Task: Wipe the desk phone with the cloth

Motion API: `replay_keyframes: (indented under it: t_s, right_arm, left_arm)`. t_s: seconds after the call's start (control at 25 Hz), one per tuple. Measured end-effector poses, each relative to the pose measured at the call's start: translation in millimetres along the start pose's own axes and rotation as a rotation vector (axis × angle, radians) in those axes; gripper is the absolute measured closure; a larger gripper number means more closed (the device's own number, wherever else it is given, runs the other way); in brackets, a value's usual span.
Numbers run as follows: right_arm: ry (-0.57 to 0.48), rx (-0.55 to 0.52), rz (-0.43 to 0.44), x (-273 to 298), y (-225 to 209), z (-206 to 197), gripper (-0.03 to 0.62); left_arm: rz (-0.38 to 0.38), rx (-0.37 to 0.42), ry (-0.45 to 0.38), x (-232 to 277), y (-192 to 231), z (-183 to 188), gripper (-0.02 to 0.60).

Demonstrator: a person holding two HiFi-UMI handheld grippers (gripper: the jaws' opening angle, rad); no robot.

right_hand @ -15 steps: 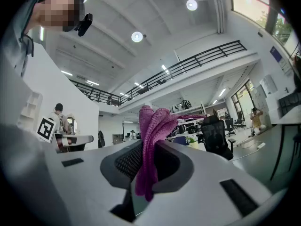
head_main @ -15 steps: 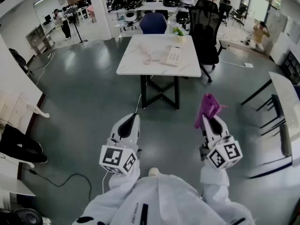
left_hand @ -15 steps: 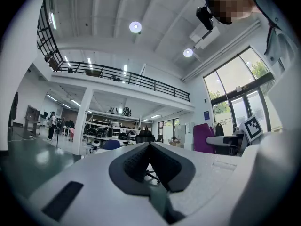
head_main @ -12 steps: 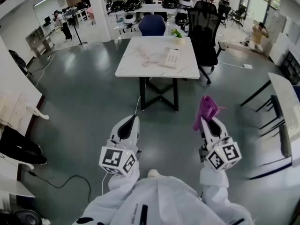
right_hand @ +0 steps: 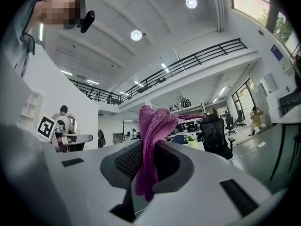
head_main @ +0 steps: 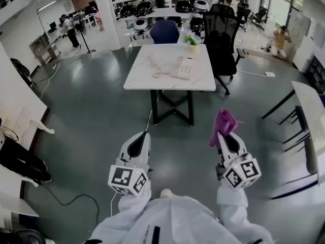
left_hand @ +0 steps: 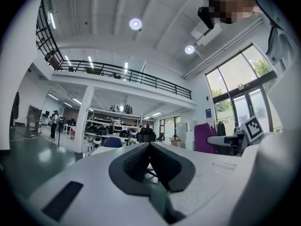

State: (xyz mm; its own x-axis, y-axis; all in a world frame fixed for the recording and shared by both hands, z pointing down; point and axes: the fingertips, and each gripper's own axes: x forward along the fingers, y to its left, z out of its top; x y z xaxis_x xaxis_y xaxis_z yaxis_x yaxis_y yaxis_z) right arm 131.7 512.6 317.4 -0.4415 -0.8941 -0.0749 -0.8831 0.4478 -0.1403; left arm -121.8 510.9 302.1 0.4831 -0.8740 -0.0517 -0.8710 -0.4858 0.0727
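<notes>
— On the desk (head_main: 144,79), right of its middle, lies the desk phone (head_main: 184,67), well ahead of you.
— And the cloth?
— Your right gripper (right_hand: 148,160) pinches the purple cloth (right_hand: 154,124); a fold stands above the jaws.
— The left?
— Your left gripper (left_hand: 149,149) is pressed together on nothing, over the floor (head_main: 91,116).

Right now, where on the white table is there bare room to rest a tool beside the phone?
Bare top runs along the table's near edge, in front of the desk phone, and at the near left corner. The middle is crowded: phone and a pale object lie there. A small plant takes the far right corner.
</notes>
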Motion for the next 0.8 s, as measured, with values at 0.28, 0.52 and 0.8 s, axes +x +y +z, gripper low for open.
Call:
replay_keyframes:
  t_s: [0.28,0.52,0.8]
  right_arm:
    - [0.018,0.027,-0.003,22.3,-14.9,-16.1,0.553]
    - [0.036,0.039,-0.008,63.2,-30.8,-27.7,0.553]
    - [0.052,0.037,-0.032,129.7,-62.4,-41.7,0.553]
  left_arm:
    - [0.019,-0.005,0.027,17.4,13.4,-12.9,0.584]
    - [0.015,-0.007,0.028,52.8,40.1,-20.9,0.584]
    - [-0.019,-0.022,0.032,123.0,78.1,-28.9,0.584]
